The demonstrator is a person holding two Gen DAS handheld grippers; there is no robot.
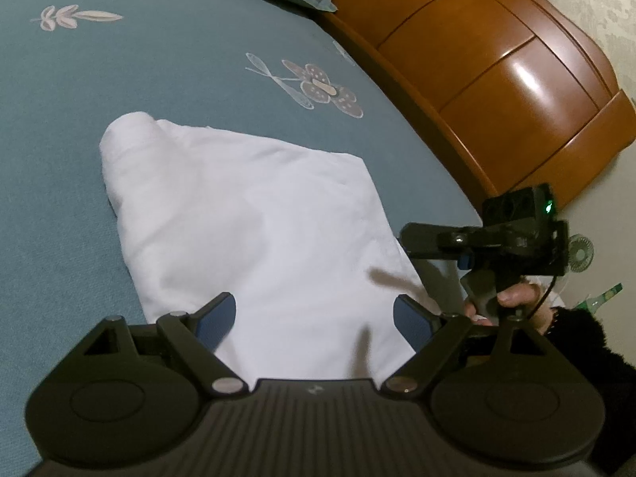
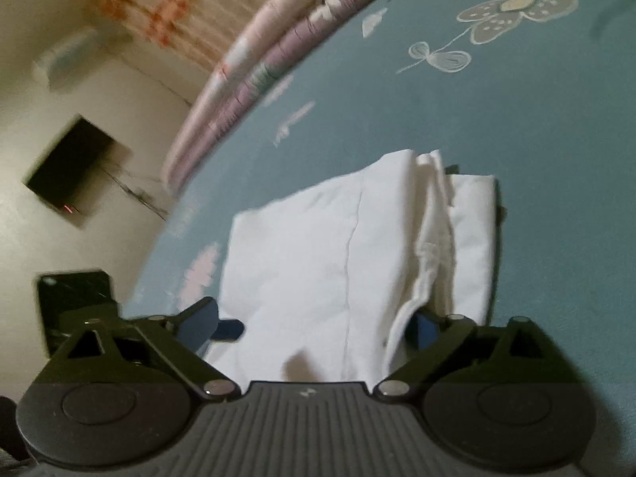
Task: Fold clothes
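Left gripper [image 1: 314, 320] is hovering with its blue pads spread wide over the near end of the white garment [image 1: 254, 230], nothing pinched. Garment's folded on the teal bedsheet [image 1: 119, 91]. Right gripper [image 1: 409, 238] sits off to the right at the cloth's edge, wooden headboard [image 1: 497, 67] beyond it.

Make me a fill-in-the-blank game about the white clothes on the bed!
1. The folded garment is ____ in colour.
2. It lies on a teal bedsheet printed with ____.
3. The jaws of the left hand-held gripper stand ____.
4. The headboard behind the bed is made of ____.

Missing words: white; flowers; open; wood
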